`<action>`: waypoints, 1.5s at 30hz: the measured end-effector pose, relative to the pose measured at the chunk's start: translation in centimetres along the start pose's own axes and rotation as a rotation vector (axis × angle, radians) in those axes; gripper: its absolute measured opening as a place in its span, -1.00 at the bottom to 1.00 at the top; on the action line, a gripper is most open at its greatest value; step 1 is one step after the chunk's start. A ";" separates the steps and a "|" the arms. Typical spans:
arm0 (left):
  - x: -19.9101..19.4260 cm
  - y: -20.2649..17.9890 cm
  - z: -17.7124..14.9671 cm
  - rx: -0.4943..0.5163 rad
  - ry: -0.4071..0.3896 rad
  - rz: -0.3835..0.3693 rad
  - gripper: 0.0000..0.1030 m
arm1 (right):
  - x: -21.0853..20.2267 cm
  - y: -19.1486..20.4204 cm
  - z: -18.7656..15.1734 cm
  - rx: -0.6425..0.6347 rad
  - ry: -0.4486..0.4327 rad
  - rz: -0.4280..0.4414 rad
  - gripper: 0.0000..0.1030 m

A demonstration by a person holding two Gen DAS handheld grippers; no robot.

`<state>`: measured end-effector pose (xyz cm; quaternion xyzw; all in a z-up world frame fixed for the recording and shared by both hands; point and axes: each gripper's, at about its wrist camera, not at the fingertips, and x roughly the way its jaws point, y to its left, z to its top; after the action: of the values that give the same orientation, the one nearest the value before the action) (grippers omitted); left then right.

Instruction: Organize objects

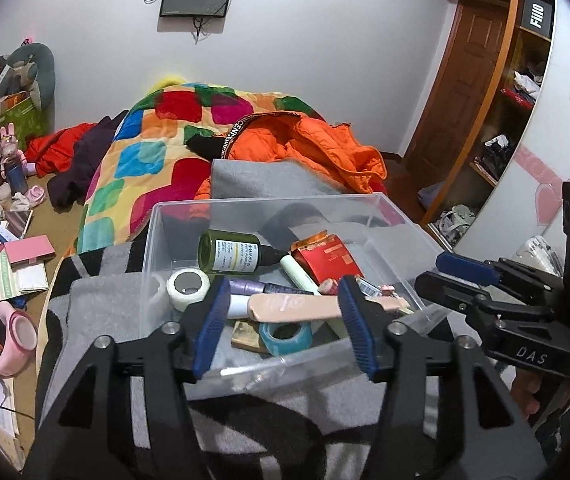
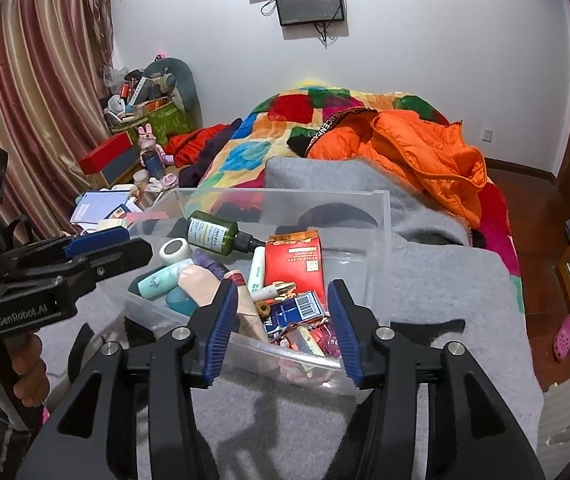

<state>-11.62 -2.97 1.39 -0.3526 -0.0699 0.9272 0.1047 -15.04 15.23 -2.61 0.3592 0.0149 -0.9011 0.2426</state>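
Note:
A clear plastic bin (image 1: 269, 206) (image 2: 381, 216) sits on a grey blanket on the bed. It holds a green bottle (image 1: 231, 254) (image 2: 215, 236), a red box (image 1: 327, 258) (image 2: 295, 260), a white tape roll (image 1: 187, 286) (image 2: 175, 250), a teal tape roll (image 1: 285, 338), a peach tube (image 1: 297, 306) (image 2: 205, 286), a blue packet (image 2: 297, 308) and other small items. My left gripper (image 1: 285, 322) is open and empty at the bin's near wall. My right gripper (image 2: 283, 322) is open and empty above the bin's near right corner; it also shows in the left wrist view (image 1: 439, 274).
A patchwork quilt (image 1: 145, 152) and an orange jacket (image 1: 317, 144) (image 2: 425, 148) lie behind the bin. Books, boxes and toys clutter the floor at left (image 1: 5, 260). A wooden wardrobe (image 1: 497, 112) stands at right. A curtain (image 2: 33, 92) hangs at left.

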 end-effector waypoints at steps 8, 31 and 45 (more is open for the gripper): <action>-2.0 -0.7 -1.2 0.013 -0.038 0.039 0.54 | -1.8 0.4 -0.3 -0.026 -0.036 -0.004 0.18; -4.5 -2.0 -4.8 0.023 -0.077 0.084 0.85 | -3.9 1.1 -3.1 -0.057 -0.050 -0.025 0.58; -4.7 -2.0 -4.9 0.010 -0.077 0.074 0.85 | -4.1 1.4 -3.3 -0.055 -0.044 -0.020 0.58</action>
<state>-4.65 -1.94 1.16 -0.3185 -0.0561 0.9437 0.0692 -9.74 16.42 -2.22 0.3322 0.0378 -0.9104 0.2437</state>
